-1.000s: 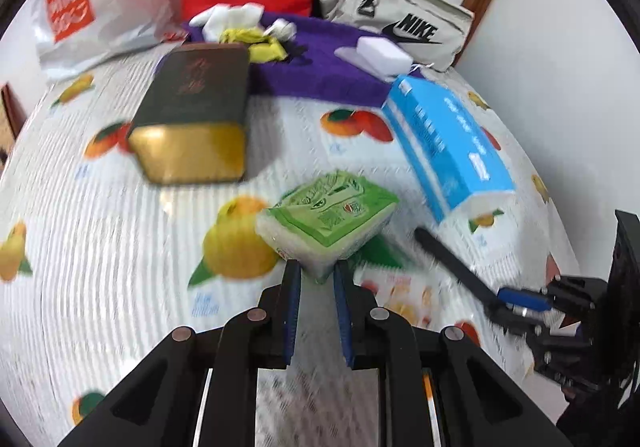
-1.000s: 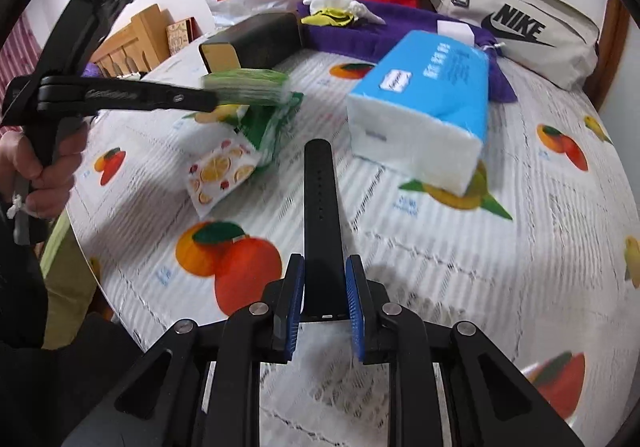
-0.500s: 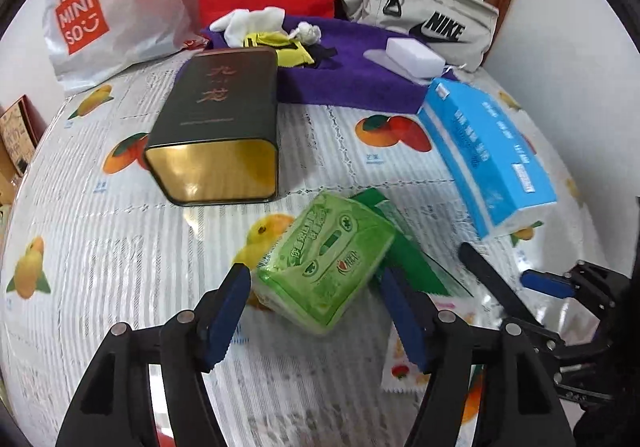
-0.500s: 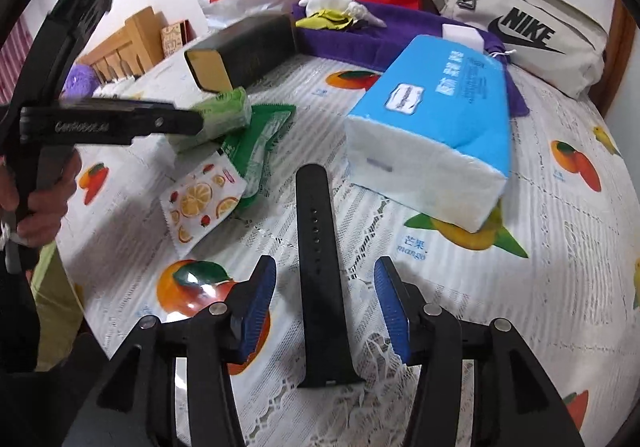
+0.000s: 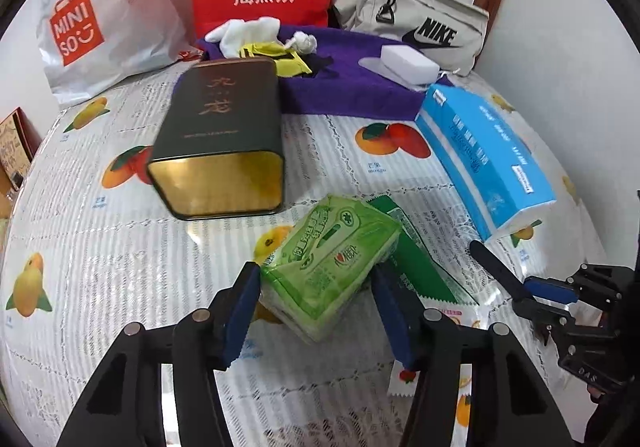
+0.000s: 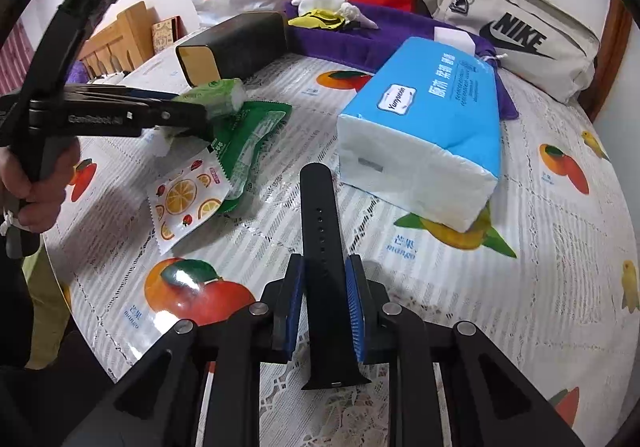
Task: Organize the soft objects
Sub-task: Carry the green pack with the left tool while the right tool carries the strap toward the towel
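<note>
Now the left hand-held gripper (image 5: 316,311) stands spread wide about the green tissue pack (image 5: 332,267), one finger at each long side, neither clearly pressing it; the pack's long axis runs forward and to the right, away from the fingers, and it lies on the table (image 5: 120,279) partly over a green sachet (image 5: 416,259). The right hand-held gripper (image 6: 325,303) brackets the near end of the black strap (image 6: 322,247), its jaws drawn close to the strap's edges; whether they actually grip cannot be told. The strap points straight ahead along the fingers, just beside the blue tissue pack (image 6: 432,127). Each hand-held gripper is nearest its own item.
</note>
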`<state>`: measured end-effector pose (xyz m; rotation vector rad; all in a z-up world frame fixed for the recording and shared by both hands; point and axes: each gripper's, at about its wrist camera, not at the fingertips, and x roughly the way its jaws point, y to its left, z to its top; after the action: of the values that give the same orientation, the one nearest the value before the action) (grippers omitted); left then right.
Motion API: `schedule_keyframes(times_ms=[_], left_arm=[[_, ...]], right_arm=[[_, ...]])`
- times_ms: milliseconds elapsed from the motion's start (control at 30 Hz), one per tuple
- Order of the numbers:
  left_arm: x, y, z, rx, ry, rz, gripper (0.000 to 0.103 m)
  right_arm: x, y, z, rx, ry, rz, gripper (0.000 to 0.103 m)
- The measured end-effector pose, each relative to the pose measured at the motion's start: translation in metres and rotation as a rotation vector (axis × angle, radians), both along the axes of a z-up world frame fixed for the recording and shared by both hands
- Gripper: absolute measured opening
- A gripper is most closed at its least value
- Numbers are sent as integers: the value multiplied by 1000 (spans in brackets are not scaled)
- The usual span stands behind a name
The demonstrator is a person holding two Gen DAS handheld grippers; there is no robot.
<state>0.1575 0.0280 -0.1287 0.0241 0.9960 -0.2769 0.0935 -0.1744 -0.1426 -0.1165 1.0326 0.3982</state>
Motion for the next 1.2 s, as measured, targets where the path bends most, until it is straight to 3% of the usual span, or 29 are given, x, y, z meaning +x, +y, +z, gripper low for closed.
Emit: schedule_keyframes(times_ms=[167,467,633,767,900,1000,1200], left_arm=[[-15,22,4,-25,10,32,52],[-29,44,-1,-1,27,88,52],[-28,42,-4,11,26,101,58],[-23,43,-12,-4,45,108,64],[-23,41,-15,-6,21,100,61],[-27,41,-11,-4,13,97,60],[-25,43,-16,-10,23,112,62]], right_arm=[[-4,-8,4,8,14,-41,21],[-8,-26,-2,18,51,-120,22],[1,-29,-2,59,55,-144,24],[7,-24,-4,49,33,-126,25],[6,-17,-5,8,-3,-104,21],[2,-23,1,62,22,-111,21],[-3,-25,-4,57,28,-122,21]])
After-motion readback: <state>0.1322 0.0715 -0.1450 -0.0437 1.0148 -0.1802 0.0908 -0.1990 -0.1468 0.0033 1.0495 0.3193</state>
